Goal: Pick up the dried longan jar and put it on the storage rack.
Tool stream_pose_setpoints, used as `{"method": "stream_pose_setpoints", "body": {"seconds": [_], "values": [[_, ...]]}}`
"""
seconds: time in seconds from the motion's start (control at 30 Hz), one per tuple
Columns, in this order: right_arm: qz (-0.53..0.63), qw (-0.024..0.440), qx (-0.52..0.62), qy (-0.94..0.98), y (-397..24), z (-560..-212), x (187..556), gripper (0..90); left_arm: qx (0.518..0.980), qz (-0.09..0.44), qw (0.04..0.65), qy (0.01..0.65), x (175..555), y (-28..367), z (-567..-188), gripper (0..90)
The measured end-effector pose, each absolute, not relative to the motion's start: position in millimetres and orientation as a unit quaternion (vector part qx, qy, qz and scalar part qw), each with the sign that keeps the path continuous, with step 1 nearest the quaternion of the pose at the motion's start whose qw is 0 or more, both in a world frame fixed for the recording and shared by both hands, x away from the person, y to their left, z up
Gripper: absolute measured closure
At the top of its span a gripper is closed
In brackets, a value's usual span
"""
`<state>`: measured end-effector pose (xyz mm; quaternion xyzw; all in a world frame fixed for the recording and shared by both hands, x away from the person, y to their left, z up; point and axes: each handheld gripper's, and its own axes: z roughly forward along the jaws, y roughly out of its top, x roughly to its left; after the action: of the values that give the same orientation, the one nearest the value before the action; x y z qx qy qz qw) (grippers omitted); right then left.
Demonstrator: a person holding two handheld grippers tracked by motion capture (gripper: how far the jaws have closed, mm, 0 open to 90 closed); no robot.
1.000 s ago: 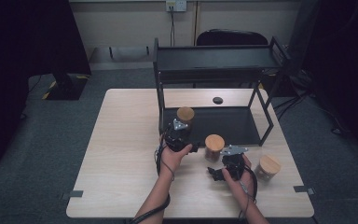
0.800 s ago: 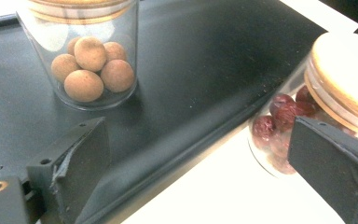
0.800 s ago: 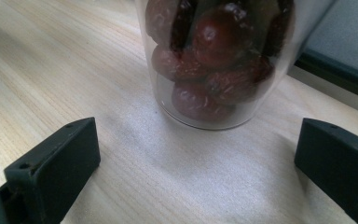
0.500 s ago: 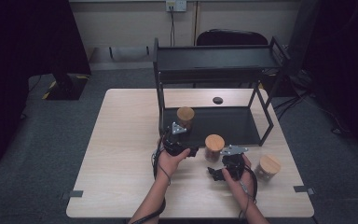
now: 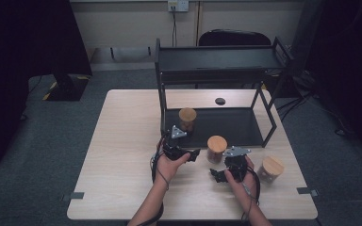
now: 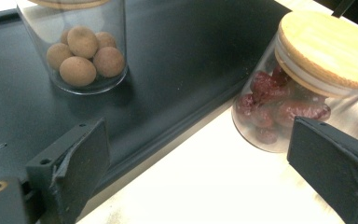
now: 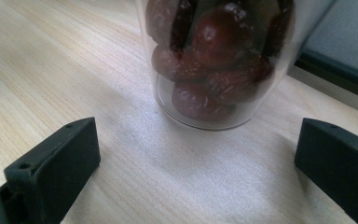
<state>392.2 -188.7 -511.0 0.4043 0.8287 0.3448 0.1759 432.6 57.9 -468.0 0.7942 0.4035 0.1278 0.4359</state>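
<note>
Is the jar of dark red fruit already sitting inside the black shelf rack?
No, the jar of dark red fruit stands on the wooden table, just outside the edge of the black shelf rack.

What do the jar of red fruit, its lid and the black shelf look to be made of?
Jar of red fruit: clear glass, apparently; glossy, contents show through. Lid: pale wood, possibly bamboo; matte with fine grain. Black shelf: likely painted metal; thin frame, dull even finish.
</note>
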Motion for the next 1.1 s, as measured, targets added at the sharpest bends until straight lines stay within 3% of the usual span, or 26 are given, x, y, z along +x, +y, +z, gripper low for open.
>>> {"method": "stream_pose_setpoints", "body": {"seconds": [1.1], "values": [[0.345,0.176,0.404,0.829,-189,-511,392,0.0,0.794,0.126,0.435,0.405,418,85,-471,5.6]]}}
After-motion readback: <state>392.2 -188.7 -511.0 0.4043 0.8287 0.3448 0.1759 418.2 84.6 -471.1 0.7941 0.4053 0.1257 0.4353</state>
